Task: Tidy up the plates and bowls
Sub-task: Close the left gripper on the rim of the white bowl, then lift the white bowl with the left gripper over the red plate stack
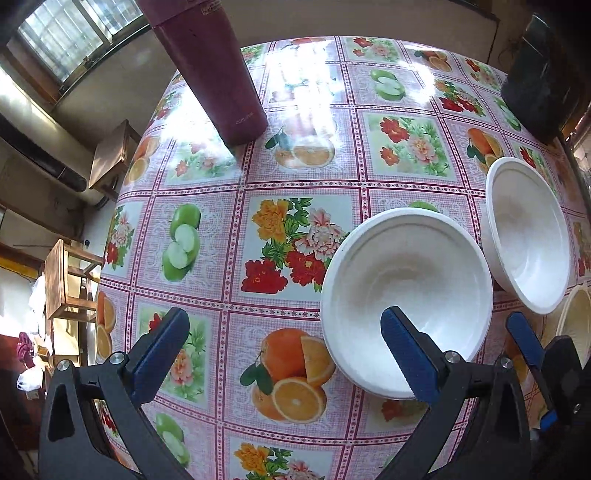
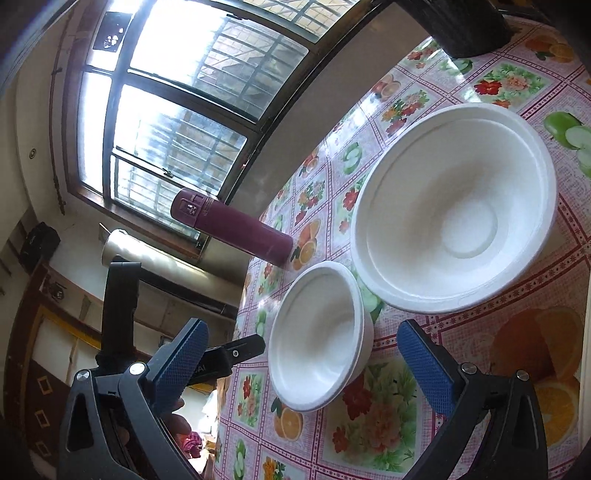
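Note:
Two white bowls stand on the flowered tablecloth (image 1: 295, 177). The smaller bowl (image 1: 406, 299) (image 2: 317, 343) is nearest both grippers. The larger bowl (image 1: 528, 236) (image 2: 454, 206) stands just beyond it, rims almost touching. My left gripper (image 1: 286, 354) is open and holds nothing; its right finger overlaps the small bowl's near rim in the left wrist view. My right gripper (image 2: 303, 365) is open too, and the small bowl lies between its fingers just ahead of the tips. The right gripper's blue pad (image 1: 524, 339) shows to the right of the small bowl.
A maroon flask (image 1: 210, 70) (image 2: 236, 232) stands at the table's far left. A black object (image 1: 535, 81) (image 2: 461, 29) sits at the far right corner. A cream dish rim (image 1: 578, 321) peeks in at the right edge. Wooden stools (image 1: 66, 280) stand beyond the left table edge.

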A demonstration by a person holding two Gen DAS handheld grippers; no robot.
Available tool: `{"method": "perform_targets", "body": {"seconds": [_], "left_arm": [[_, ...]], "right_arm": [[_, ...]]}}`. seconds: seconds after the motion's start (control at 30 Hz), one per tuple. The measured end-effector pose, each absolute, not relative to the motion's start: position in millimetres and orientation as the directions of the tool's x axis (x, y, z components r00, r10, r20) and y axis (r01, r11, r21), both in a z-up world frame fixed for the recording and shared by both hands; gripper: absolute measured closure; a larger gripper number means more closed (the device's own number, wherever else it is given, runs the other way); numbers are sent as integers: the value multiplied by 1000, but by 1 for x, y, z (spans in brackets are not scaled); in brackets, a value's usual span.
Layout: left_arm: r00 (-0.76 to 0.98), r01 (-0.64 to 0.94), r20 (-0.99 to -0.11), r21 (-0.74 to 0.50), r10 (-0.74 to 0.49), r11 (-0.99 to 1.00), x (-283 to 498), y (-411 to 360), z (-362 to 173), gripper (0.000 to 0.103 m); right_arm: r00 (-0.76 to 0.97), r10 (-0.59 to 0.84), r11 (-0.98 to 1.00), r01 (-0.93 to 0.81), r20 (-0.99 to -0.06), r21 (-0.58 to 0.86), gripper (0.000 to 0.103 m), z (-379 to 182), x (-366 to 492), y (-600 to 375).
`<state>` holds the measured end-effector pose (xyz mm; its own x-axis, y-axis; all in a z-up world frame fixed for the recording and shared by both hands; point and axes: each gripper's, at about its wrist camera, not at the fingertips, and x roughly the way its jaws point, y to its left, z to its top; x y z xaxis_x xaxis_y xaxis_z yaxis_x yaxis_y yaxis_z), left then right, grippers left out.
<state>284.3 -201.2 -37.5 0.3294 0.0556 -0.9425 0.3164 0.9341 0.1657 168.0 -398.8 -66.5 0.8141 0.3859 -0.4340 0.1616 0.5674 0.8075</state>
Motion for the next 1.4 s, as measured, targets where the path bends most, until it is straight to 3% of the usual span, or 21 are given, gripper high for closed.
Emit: {"method": "perform_targets", "body": {"seconds": [0.53, 0.73, 0.9, 0.97, 1.03, 1.1, 1.17, 1.23, 1.4], "left_arm": [[124, 163, -977, -152, -173, 975, 306, -184, -73, 0], [156, 175, -979, -104, -132, 979, 306, -189, -71, 1], [187, 188, -978, -61, -96, 980, 307, -194, -71, 7], [203, 193, -977, -33, -73, 981, 307, -197, -71, 14], [213, 198, -975, -22, -65, 980, 308, -199, -71, 28], [203, 198, -977, -26, -67, 980, 308, -199, -74, 37], [196, 195, -978, -31, -70, 980, 307, -196, -77, 45], [190, 191, -978, -47, -84, 981, 306, -193, -79, 58], [190, 205, -977, -53, -93, 977, 302, -193, -78, 71]], "right_arm": [[794, 438, 522, 156, -421, 838, 1, -86, 178, -394], [783, 452, 511, 166, -427, 844, 3, -90, 182, -394], [777, 452, 490, 194, -438, 850, 8, -97, 183, -399], [776, 455, 484, 197, -437, 853, 10, -99, 183, -400], [774, 448, 500, 198, -447, 843, 16, -99, 184, -398], [762, 447, 520, 205, -469, 829, 28, -100, 187, -396], [751, 457, 516, 213, -476, 830, 32, -103, 190, -394], [743, 457, 528, 216, -489, 822, 43, -104, 191, -392], [736, 428, 565, 236, -525, 791, 64, -102, 192, -391]]}}
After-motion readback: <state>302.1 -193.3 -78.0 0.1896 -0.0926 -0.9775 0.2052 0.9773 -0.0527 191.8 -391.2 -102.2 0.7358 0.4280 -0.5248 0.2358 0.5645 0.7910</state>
